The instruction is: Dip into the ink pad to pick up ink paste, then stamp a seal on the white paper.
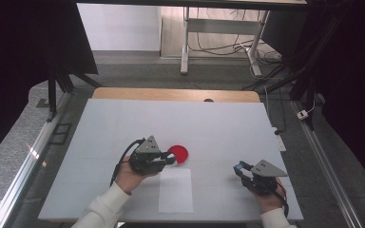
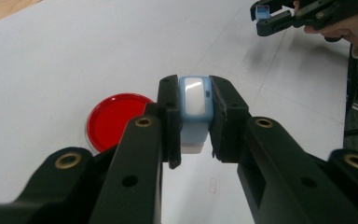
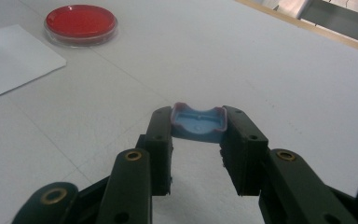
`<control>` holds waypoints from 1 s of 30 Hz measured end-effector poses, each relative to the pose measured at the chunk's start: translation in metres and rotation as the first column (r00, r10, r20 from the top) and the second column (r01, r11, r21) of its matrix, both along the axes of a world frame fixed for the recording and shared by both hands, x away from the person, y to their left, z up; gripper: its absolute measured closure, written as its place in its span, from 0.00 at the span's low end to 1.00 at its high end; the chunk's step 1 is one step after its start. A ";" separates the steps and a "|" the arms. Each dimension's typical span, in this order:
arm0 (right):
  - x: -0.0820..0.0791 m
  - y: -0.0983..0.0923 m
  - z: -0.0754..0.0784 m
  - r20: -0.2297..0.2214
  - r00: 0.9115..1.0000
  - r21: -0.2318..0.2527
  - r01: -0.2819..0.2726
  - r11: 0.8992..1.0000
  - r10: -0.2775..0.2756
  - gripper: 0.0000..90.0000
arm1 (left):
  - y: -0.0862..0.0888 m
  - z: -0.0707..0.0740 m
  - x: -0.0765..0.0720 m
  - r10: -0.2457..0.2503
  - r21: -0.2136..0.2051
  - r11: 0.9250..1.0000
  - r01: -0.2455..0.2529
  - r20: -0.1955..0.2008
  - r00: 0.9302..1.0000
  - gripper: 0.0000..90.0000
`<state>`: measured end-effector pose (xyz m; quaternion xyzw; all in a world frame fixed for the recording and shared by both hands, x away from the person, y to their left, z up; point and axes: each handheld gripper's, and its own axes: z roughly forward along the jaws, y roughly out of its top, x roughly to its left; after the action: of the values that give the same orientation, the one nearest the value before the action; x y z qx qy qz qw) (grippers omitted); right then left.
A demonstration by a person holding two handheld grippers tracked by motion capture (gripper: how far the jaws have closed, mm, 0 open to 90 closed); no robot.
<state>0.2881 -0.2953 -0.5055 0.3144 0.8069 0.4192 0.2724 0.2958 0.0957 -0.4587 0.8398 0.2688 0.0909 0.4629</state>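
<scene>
Two grippers are hovering over the tabletop (image 1: 123,123): the left gripper (image 2: 195,116) is clamping an upright blue bottle (image 2: 194,109) in its jaws, dish (image 2: 112,116) just left; the right gripper (image 3: 198,140), well apart, is pinching the blue cap (image 3: 198,122).

Red dish (image 1: 178,153), blue cap (image 3: 199,122)

The high view looks forward and down from above the person's side, taking in the whole white table (image 1: 123,123). The left gripper view sits low and close over the table, looking along its jaws, with the red dish (image 2: 114,119) at centre left. The right gripper view, equally low, has that dish (image 3: 80,22) at its upper left; the high view shows it mid-frame (image 1: 179,153).
</scene>
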 end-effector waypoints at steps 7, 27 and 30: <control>0.000 0.000 0.000 -0.001 1.000 0.002 0.000 1.000 0.000 0.71 | 0.001 -0.004 -0.005 -0.004 -0.005 1.000 0.004 -0.019 1.000 0.83; 0.000 0.000 0.000 0.002 1.000 0.002 0.001 1.000 -0.001 0.71 | -0.004 -0.013 -0.013 -0.024 0.012 1.000 0.024 -0.031 0.999 0.83; 0.000 -0.001 0.000 0.001 1.000 0.009 0.003 1.000 -0.003 0.71 | -0.005 -0.016 -0.014 -0.029 0.015 0.999 0.030 -0.035 0.999 0.83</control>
<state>0.2884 -0.2963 -0.5052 0.3167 0.8044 0.4226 0.2723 0.2815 0.0905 -0.4744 0.8487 0.2637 0.0714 0.4529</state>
